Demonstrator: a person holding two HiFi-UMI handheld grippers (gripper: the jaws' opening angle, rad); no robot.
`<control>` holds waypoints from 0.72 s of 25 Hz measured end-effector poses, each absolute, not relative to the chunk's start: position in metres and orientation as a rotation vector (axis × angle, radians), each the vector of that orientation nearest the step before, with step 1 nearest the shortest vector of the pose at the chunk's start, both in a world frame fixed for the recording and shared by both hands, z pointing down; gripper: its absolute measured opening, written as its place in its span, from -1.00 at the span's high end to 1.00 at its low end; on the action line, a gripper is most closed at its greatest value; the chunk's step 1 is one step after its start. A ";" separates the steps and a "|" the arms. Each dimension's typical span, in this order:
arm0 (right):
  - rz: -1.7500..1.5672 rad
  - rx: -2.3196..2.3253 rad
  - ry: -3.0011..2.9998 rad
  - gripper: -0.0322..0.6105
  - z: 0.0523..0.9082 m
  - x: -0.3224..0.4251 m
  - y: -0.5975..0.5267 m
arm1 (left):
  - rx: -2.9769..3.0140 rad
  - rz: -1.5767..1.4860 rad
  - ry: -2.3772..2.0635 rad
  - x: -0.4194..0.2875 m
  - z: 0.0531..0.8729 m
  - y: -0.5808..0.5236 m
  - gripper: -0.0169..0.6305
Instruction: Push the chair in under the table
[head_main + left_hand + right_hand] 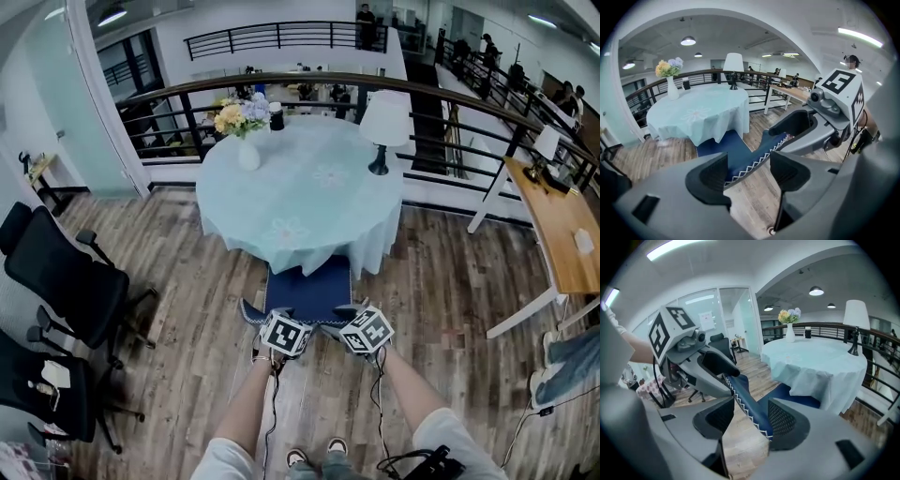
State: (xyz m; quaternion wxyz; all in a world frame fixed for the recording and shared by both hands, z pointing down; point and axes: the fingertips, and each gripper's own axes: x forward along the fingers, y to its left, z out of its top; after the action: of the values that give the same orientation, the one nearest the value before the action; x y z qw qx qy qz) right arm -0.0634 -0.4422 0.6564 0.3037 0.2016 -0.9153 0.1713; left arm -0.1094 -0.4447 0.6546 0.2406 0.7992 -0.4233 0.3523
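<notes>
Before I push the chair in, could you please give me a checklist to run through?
1. The left claw straddles the chair back, jaws apart: ok.
2. The right claw straddles the same back, jaws apart: ok.
3. The chair faces the table squarely, seat front at the hem of the cloth: ok.
4. Space under the table is free: cannot tell, the cloth hides it.
5. The vase and lamp stand upright, away from the near edge: ok.
</notes>
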 end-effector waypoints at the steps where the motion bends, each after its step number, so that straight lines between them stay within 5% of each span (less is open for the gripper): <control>1: 0.477 0.548 -2.445 0.24 0.650 -0.064 -0.439 | 2.187 0.928 -1.189 -0.109 0.649 -0.442 0.07; 12: 0.319 0.765 -2.510 0.27 0.590 -0.071 -0.395 | 2.278 0.418 -1.333 -0.099 0.570 -0.392 0.09; 18: 0.370 1.086 -2.505 0.58 0.555 -0.047 -0.382 | 2.270 0.367 -1.450 -0.107 0.542 -0.364 0.34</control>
State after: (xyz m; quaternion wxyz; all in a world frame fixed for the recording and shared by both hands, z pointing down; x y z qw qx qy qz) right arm -0.0472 -0.3816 0.5552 0.1917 0.3868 -0.8923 0.1319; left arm -0.1068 -0.3636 0.5423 0.2099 0.8164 -0.5216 0.1319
